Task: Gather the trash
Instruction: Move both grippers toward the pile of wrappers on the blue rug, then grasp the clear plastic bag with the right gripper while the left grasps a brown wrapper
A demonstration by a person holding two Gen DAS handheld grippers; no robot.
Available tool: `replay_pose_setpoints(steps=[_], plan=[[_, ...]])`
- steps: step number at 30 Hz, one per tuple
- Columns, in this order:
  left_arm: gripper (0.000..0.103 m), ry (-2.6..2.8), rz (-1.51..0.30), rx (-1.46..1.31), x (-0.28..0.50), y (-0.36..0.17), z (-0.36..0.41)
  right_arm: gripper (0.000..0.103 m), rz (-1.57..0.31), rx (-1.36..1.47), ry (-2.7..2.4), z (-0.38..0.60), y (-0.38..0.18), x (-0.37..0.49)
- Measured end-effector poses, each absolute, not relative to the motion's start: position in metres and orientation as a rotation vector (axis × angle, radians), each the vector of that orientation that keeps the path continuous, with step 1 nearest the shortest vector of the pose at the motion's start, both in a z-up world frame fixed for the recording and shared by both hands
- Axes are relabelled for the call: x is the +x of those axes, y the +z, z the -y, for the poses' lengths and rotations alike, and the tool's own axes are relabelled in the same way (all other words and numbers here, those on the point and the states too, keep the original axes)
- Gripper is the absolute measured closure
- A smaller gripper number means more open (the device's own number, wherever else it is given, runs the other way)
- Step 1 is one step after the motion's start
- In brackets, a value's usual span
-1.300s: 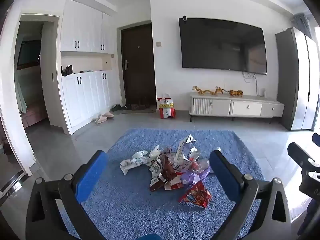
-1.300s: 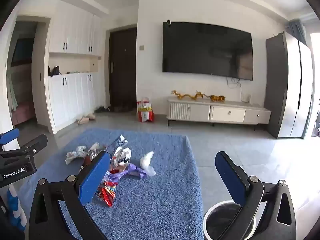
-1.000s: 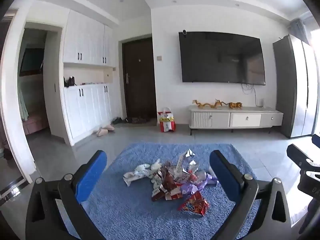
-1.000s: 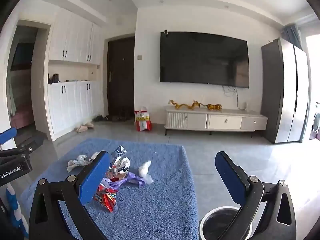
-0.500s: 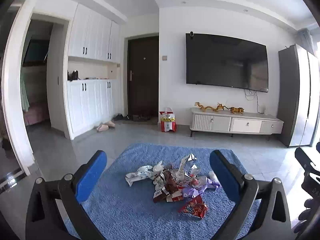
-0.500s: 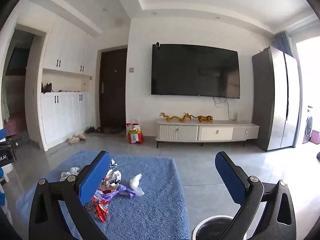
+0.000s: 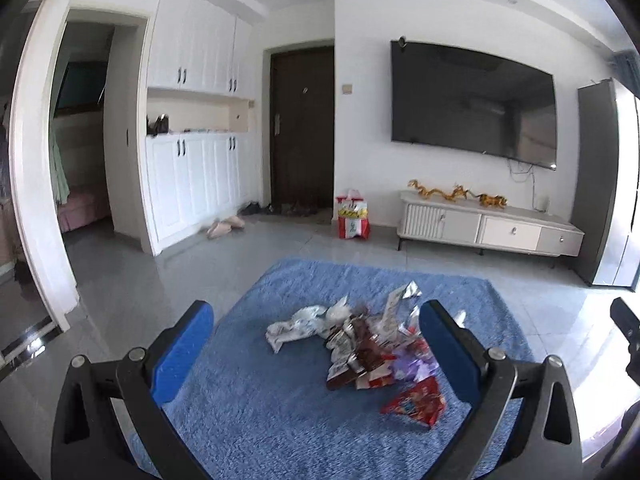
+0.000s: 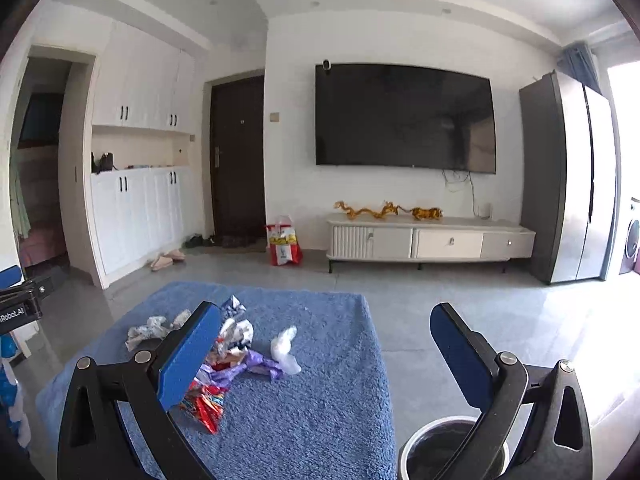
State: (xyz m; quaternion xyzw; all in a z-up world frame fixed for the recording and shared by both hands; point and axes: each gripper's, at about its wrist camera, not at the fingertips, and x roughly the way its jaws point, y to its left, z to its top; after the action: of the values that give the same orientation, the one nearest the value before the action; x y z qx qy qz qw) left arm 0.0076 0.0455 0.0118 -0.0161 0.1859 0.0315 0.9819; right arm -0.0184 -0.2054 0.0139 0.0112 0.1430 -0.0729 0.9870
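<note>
With both my left gripper (image 7: 316,344) and right gripper (image 8: 326,350) spread wide and empty, the wrappers (image 7: 368,348) heaped mid-rug (image 7: 248,412) look light, crinkly and slippery, best pinched at a loose edge

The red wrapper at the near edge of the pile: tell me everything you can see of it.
The red wrapper is a crumpled, glossy packet, foil or plastic by its look, red with small blue and yellow print. It lies flattish on the blue rug, at the pile's near edge, next to a purple wrapper; whether they touch is unclear. Nothing grips it. In the right wrist view it shows partly behind a hand-held gripper finger.
</note>
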Motion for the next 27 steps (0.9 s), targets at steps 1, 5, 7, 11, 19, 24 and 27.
replay_pose_setpoints(steps=[1, 5, 7, 11, 19, 24, 27], plan=[[0.0, 0.068, -0.385, -0.039, 0.01, 0.009, -0.049, 0.0, -0.292, 0.023, -0.149, 0.206, 0.01, -0.017], [0.0, 0.118, -0.434, -0.044, 0.022, -0.004, -0.072, 0.0, -0.321, 0.022, -0.156, 0.212, 0.002, -0.003], [0.0, 0.141, -0.453, -0.047, 0.026, -0.01, -0.082, 0.0, -0.328, 0.007, -0.17, 0.214, -0.003, 0.003], [0.0, 0.178, -0.499, -0.059, 0.036, -0.024, -0.098, 0.0, -0.356, 0.014, -0.189, 0.224, -0.01, 0.02], [0.0, 0.045, -0.63, -0.104, 0.083, -0.054, -0.083, 0.0, -0.483, 0.049, -0.155, 0.229, -0.044, 0.066], [0.001, -0.069, -0.708, -0.095, 0.13, -0.066, -0.049, 0.004, -0.566, 0.074, -0.076, 0.23, -0.069, 0.107], [0.002, -0.116, -0.738, -0.094, 0.155, -0.076, -0.033, 0.023, -0.627, 0.104, -0.003, 0.232, -0.084, 0.141]])
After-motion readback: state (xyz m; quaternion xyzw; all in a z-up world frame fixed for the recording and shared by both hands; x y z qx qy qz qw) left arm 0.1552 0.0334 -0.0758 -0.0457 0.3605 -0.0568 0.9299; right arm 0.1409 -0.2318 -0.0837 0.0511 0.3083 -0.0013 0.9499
